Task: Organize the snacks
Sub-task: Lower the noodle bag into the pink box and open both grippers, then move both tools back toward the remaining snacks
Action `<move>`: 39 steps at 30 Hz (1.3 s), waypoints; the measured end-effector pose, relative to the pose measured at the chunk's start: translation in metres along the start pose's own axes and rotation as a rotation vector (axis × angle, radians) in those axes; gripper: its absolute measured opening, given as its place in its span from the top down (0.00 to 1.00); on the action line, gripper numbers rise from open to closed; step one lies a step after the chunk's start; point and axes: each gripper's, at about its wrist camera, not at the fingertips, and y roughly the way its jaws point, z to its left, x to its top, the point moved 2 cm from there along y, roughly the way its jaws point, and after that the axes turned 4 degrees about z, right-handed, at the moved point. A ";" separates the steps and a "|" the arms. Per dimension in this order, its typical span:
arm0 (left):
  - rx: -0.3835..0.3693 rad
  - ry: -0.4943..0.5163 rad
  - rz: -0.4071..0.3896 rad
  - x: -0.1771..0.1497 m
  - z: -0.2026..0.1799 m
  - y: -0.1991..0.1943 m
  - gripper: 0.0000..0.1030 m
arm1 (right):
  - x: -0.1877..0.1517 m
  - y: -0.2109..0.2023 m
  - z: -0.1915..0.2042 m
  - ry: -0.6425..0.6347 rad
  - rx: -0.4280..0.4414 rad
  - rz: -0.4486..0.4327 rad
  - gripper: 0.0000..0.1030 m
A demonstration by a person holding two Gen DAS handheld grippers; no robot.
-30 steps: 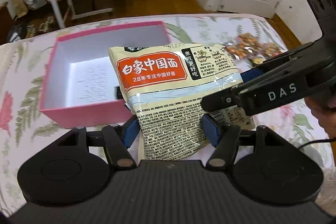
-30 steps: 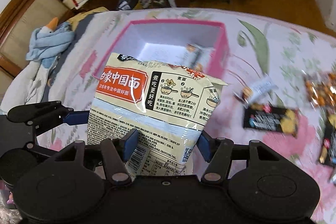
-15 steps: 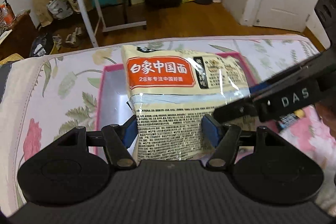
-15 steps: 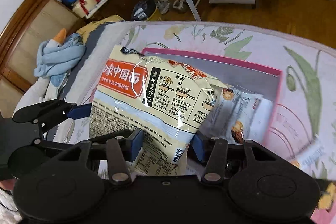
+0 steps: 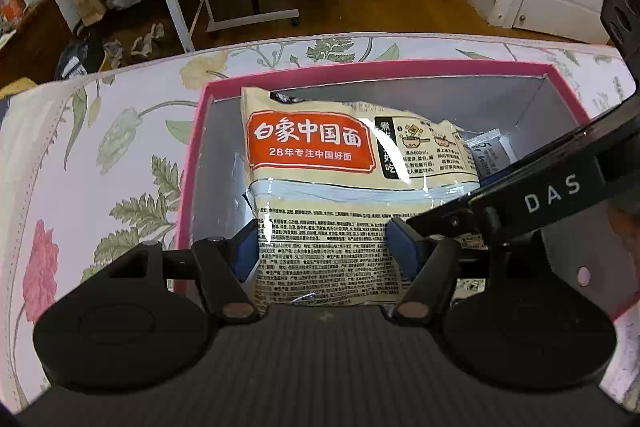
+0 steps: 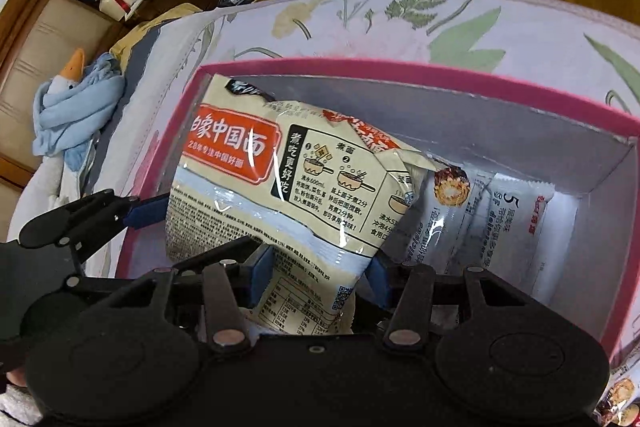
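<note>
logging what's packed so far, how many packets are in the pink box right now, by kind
Instant noodle bag, cream with an orange label, held by both the left gripper and the right gripper: 1
Small white snack packets lying beside it in the pink box: 2
Total: 3

Both grippers are matte black plastic. The left gripper (image 5: 322, 247) has blue pads (image 5: 400, 247), two round discs at the base, ribbed housing, and copper-coloured pivot pins. The right gripper (image 6: 316, 269) is the same build, with white "DAS" lettering on its side. A bit of skin shows behind it.
</note>
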 end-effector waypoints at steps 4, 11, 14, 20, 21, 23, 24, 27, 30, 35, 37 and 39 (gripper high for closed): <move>0.042 0.061 0.031 -0.001 -0.008 0.011 0.34 | 0.001 0.007 0.002 -0.069 -0.065 0.014 0.42; 0.080 0.030 -0.023 -0.017 -0.009 -0.010 0.34 | -0.014 -0.035 0.003 -0.132 -0.091 -0.051 0.42; 0.069 0.001 -0.024 -0.022 -0.014 -0.030 0.34 | -0.025 -0.063 0.000 -0.124 -0.075 -0.078 0.42; -0.008 0.005 -0.009 -0.024 -0.032 -0.067 0.34 | -0.056 -0.124 0.002 -0.149 -0.086 -0.128 0.42; -0.016 0.010 -0.010 -0.024 -0.035 -0.073 0.34 | -0.062 -0.133 0.002 -0.155 -0.080 -0.135 0.42; -0.028 0.007 -0.010 -0.023 -0.043 -0.087 0.34 | -0.073 -0.153 0.002 -0.165 -0.084 -0.147 0.42; -0.044 0.008 -0.012 -0.023 -0.046 -0.094 0.34 | -0.079 -0.162 0.002 -0.175 -0.091 -0.148 0.42; -0.097 0.013 -0.025 -0.021 -0.061 -0.116 0.34 | -0.097 -0.189 0.000 -0.206 -0.129 -0.153 0.42; -0.144 0.021 -0.029 -0.021 -0.080 -0.134 0.35 | -0.114 -0.215 -0.007 -0.220 -0.170 -0.159 0.42; -0.205 0.066 -0.025 -0.024 -0.122 -0.154 0.35 | -0.144 -0.256 -0.023 -0.237 -0.199 -0.196 0.42; -0.211 0.104 -0.033 -0.025 -0.144 -0.160 0.35 | -0.154 -0.266 -0.032 -0.240 -0.208 -0.204 0.42; -0.227 0.126 -0.033 -0.024 -0.161 -0.163 0.35 | -0.164 -0.275 -0.040 -0.242 -0.219 -0.199 0.42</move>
